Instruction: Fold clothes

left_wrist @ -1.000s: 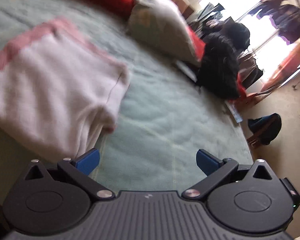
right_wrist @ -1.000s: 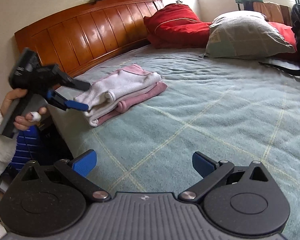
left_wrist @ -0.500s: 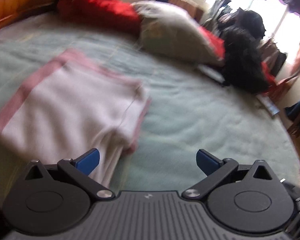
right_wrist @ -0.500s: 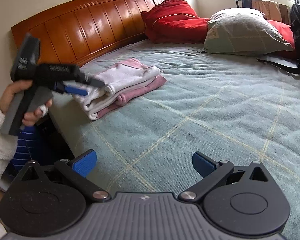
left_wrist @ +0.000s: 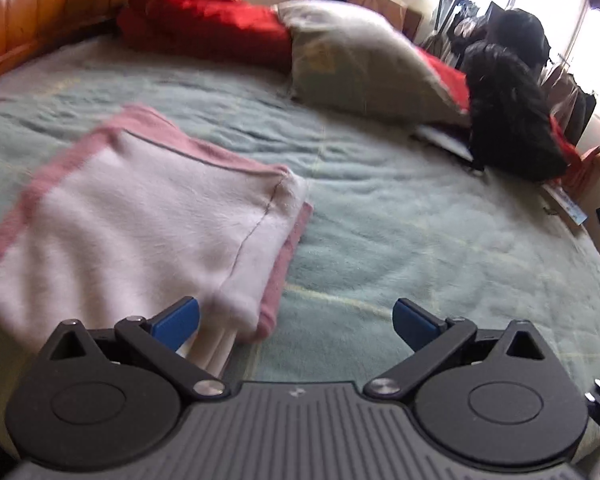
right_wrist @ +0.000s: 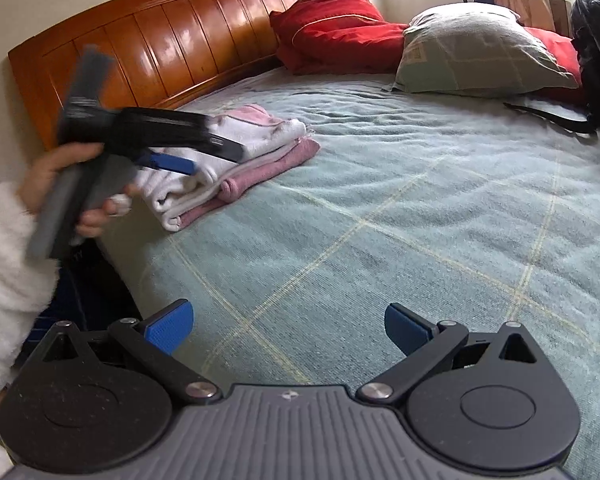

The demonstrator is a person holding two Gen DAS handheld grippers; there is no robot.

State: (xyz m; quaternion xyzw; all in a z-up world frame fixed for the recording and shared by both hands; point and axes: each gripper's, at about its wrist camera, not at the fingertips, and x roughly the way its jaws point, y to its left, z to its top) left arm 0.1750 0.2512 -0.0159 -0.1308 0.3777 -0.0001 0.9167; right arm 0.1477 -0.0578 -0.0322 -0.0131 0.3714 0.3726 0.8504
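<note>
A folded stack of white and pink clothes [left_wrist: 140,208] lies on the teal bedspread [left_wrist: 420,240] near the bed's left edge. My left gripper [left_wrist: 296,320] is open. The near corner of the stack sits just inside its left pad, and I cannot tell if they touch. In the right wrist view the same stack [right_wrist: 268,136] lies at the left, with the left gripper [right_wrist: 204,156] held level by a hand [right_wrist: 60,168] against its near end. My right gripper [right_wrist: 288,326] hovers open over bare bedspread [right_wrist: 380,220], well short of the stack.
A wooden headboard [right_wrist: 160,48] runs along the far left. A red pillow [right_wrist: 332,28], a grey-green pillow [right_wrist: 472,52] and a black backpack [left_wrist: 508,112] crowd the far side. The bed's edge drops off at the left beside a white fluffy sleeve [right_wrist: 8,264].
The left gripper has swung in and levelled out toward the folded stack, which now reaches its left pad. The right gripper has barely moved.
</note>
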